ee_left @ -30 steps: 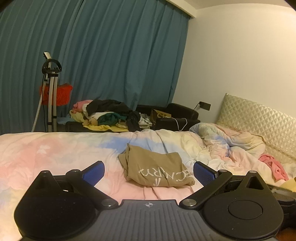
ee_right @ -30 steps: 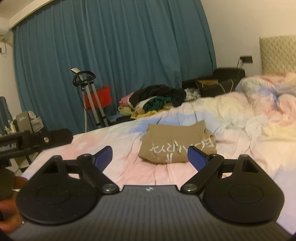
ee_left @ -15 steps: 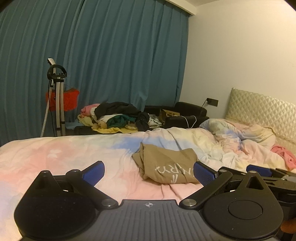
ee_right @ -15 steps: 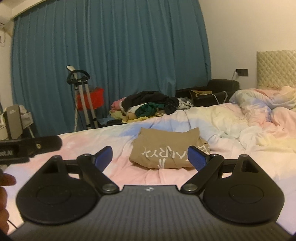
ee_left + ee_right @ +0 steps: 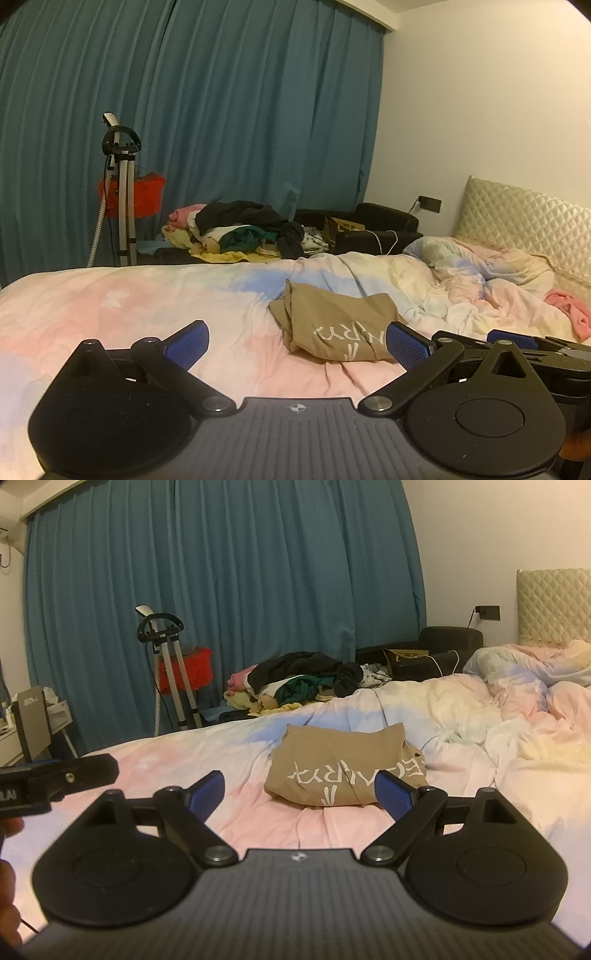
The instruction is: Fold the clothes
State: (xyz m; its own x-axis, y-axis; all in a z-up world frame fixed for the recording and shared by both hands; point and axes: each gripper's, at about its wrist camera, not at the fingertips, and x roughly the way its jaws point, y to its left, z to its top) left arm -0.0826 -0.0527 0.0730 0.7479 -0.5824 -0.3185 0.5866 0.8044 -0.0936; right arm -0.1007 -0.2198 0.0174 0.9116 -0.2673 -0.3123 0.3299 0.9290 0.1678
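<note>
- The tan shirt [image 5: 338, 325] lay folded on the bed [image 5: 110, 310], near the middle of the pink and blue bed cover.
- It had white letters on it, and from both cameras the letters looked upside down.
- The left gripper [image 5: 297, 341] hung over the near part of the bed with its two blue pads [image 5: 190, 341] spread wide apart.
- Nothing was between those pads. The shirt was farther away, past the right-hand pad, and the gripper did not touch it.
- The right gripper [image 5: 300, 792] was spread wide too, and it held nothing.
- In the right camera the shirt [image 5: 343, 771] showed in the gap between the blue pads [image 5: 393, 794], but it lay beyond them on the bed [image 5: 184, 753].
- Part of the right gripper [image 5: 532, 345] stuck into the left camera's picture on the right side, just beside the left one.
- Part of the left gripper [image 5: 55, 779] showed at the left edge of the right camera's picture, with a bit of a hand [image 5: 7, 878] under it.
- A rumpled blanket [image 5: 480, 280] lay bunched up by the padded headboard [image 5: 524, 221].
- A small pink cloth [image 5: 570, 314] lay on the bed near the headboard.
- A messy pile of clothes [image 5: 240, 232] sat behind the bed, in front of the long blue curtain [image 5: 221, 129].
- A tall steamer stand [image 5: 122, 192] stood by the curtain, with something red [image 5: 142, 192] behind it.
</note>
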